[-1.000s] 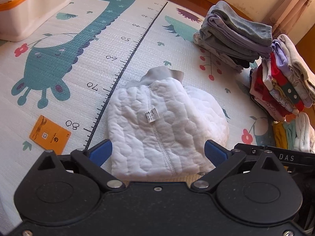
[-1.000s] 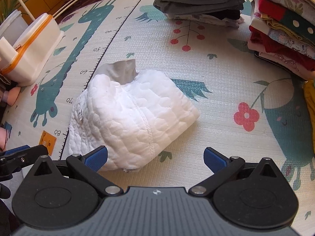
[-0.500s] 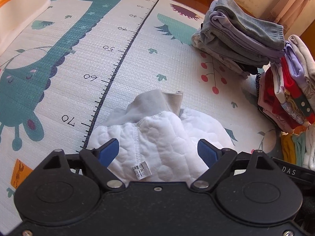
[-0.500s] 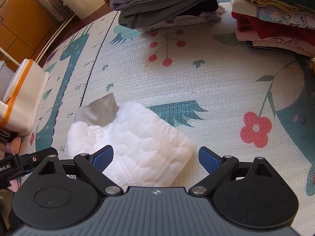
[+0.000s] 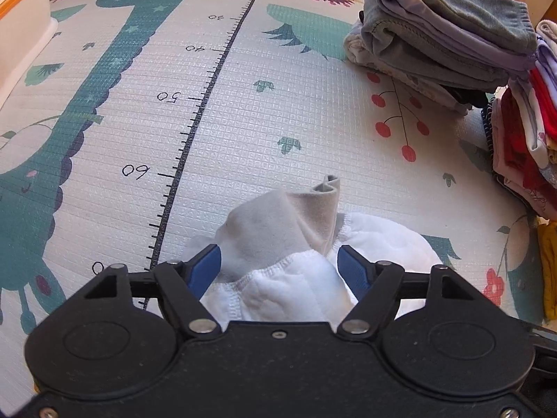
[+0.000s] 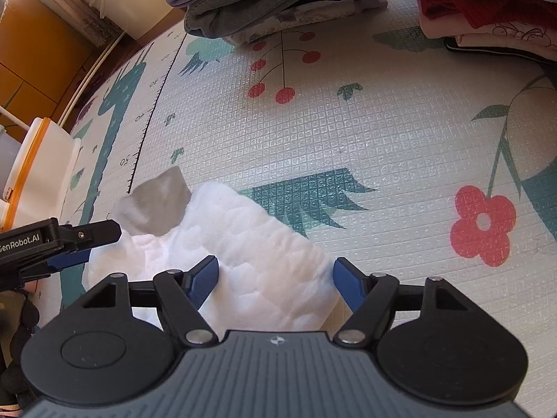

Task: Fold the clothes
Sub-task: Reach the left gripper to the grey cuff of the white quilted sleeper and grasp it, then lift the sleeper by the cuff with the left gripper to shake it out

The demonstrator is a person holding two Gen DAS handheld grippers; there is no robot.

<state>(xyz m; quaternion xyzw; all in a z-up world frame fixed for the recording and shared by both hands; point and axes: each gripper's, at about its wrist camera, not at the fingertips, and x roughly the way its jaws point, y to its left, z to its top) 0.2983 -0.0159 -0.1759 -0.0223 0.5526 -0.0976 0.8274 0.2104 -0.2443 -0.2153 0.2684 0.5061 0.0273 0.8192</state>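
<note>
My left tongs stand wide apart astride the near end of the white quilted garment, blue pads on either side of its grey collar, gripping nothing I can see. My right tongs are just as wide over the garment's right half, closed on nothing. The folded garment lies on the play mat, with a grey stack and a red stack well apart
</note>
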